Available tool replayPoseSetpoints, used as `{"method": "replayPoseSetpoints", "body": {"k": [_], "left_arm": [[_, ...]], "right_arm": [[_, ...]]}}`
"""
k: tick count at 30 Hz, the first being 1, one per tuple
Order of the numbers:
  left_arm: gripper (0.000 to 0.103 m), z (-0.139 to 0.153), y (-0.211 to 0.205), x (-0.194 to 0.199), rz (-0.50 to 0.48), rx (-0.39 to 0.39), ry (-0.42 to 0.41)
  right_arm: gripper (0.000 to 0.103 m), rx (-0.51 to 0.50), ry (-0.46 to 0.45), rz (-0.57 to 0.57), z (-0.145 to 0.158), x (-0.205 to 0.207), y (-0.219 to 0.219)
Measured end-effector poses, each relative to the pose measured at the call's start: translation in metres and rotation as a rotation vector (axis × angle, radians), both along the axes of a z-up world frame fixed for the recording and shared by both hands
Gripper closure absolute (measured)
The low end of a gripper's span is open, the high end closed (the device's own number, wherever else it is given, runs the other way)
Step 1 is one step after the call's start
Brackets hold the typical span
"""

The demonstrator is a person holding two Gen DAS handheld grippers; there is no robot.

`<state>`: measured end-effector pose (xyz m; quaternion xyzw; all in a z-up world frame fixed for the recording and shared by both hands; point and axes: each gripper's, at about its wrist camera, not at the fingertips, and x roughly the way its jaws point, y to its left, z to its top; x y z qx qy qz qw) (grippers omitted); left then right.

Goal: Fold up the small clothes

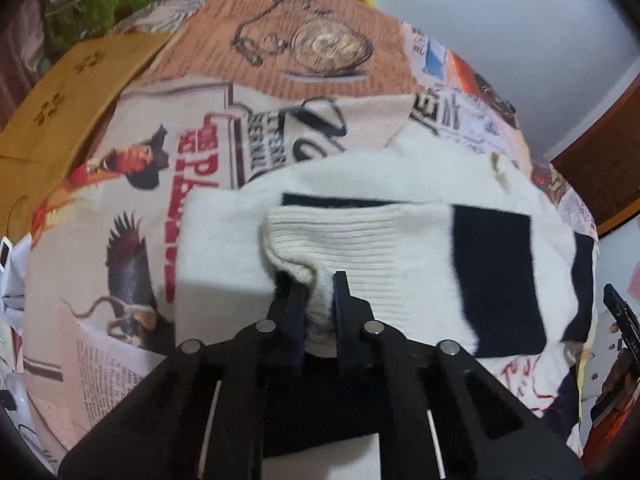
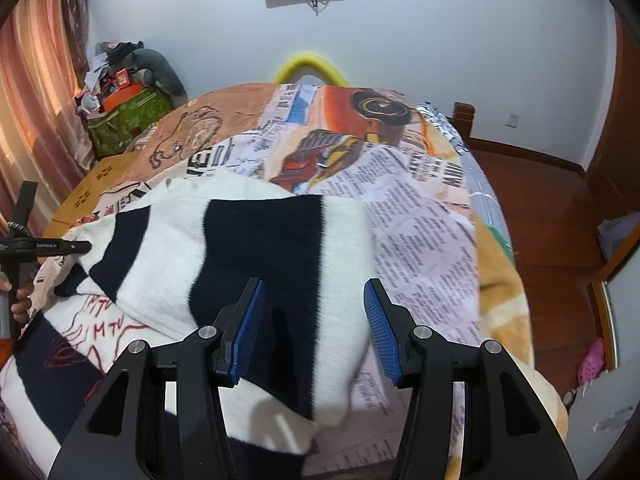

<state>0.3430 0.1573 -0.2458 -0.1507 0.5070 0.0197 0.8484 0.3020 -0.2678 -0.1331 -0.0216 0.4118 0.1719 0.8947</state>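
A white knitted sweater with black stripes (image 1: 400,184) lies on the bed. My left gripper (image 1: 318,286) is shut on its ribbed white cuff (image 1: 360,248), which lies folded over the sweater's body. In the right wrist view the sweater (image 2: 256,248) lies spread and partly folded. My right gripper (image 2: 314,300) is open and empty just above its black stripe, its blue pads (image 2: 250,328) wide apart. The left gripper's tip (image 2: 76,246) shows at the left edge of that view, at the sweater's far side.
The bed is covered by a newspaper-print blanket (image 2: 416,216). A brown cardboard box (image 1: 72,92) lies at its left. A green box with clutter (image 2: 124,116) stands by the curtain. Wooden floor (image 2: 540,216) lies to the right of the bed.
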Motion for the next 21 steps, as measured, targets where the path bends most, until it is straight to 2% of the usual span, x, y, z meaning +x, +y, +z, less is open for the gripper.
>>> {"method": "replayPoseSetpoints", "body": {"k": [3, 6, 10, 14, 21], "left_arm": [[0.093, 0.026, -0.003, -0.010, 0.003, 0.037, -0.074], [0.093, 0.055, 0.003, -0.020, 0.021, 0.034, -0.146], [0.093, 0.076, 0.013, -0.029, 0.047, 0.067, -0.186], [0.093, 0.062, 0.021, -0.034, 0.060, 0.081, -0.138], [0.093, 0.004, 0.038, -0.043, 0.110, 0.039, 0.000]], "right_arm": [[0.056, 0.013, -0.011, -0.006, 0.002, 0.000, -0.002], [0.056, 0.027, -0.023, 0.003, 0.004, 0.001, 0.002], [0.056, 0.046, -0.033, 0.031, 0.003, 0.006, 0.012], [0.056, 0.063, -0.030, 0.060, 0.000, 0.012, 0.025], [0.056, 0.030, -0.006, 0.089, -0.017, 0.023, 0.043]]}}
